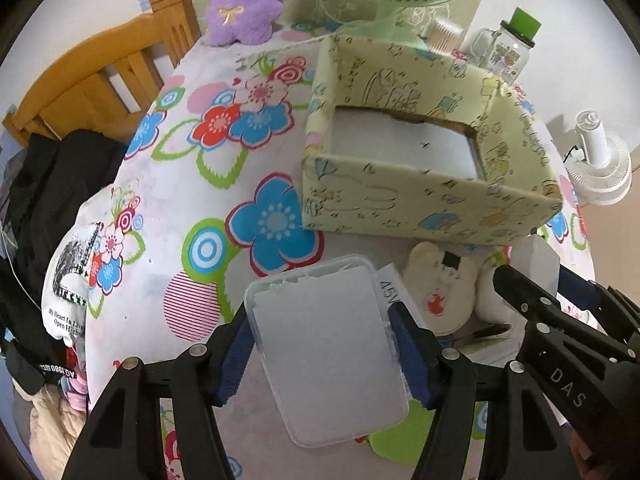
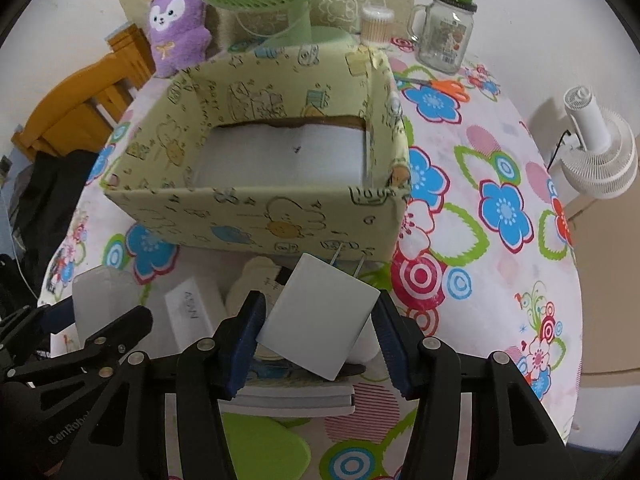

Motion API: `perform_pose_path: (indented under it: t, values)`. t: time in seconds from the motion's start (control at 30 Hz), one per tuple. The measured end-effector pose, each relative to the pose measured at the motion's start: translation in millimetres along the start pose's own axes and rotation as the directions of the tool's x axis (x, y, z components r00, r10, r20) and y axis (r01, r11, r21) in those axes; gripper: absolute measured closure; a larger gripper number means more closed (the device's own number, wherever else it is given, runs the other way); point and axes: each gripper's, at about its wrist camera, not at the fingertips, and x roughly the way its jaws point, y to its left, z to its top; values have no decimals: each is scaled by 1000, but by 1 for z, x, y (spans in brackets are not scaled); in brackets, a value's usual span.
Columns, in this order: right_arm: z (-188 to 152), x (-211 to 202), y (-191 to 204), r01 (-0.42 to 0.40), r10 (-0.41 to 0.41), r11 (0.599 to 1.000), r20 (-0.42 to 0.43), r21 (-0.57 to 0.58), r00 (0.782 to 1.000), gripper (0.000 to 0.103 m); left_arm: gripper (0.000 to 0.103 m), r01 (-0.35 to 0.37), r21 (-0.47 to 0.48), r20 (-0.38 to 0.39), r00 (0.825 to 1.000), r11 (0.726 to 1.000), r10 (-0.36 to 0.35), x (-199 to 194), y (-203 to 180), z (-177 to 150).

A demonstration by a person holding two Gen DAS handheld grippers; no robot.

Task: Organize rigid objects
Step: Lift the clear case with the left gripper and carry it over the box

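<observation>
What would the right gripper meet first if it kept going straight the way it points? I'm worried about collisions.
Probably the near wall of the yellow patterned box, just beyond the white plug adapter that the right gripper holds; depth is uncertain.

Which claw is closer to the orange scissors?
Right. The right claw sits in front of the box's scissors-side corner; the left claw is farther over, away from the orange scissors.

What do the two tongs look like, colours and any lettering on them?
Both tongs are alike: black plastic frames with triangular cut-outs and silver rivets, ending in ribbed blue pads. The left tongs show blue pads; the right tongs carry white "DAS" lettering seen from the left camera. "GenRob" lettering marks the left one, seen from the right camera.
</observation>
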Motion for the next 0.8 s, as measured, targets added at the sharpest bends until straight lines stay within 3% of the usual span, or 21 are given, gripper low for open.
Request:
perform_pose_path:
  t: [0.8]
  values:
    - [13, -77, -14, 27, -33, 998, 99, 60, 995, 46, 37, 14, 107, 107, 994, 994, -26, -67, -31, 16]
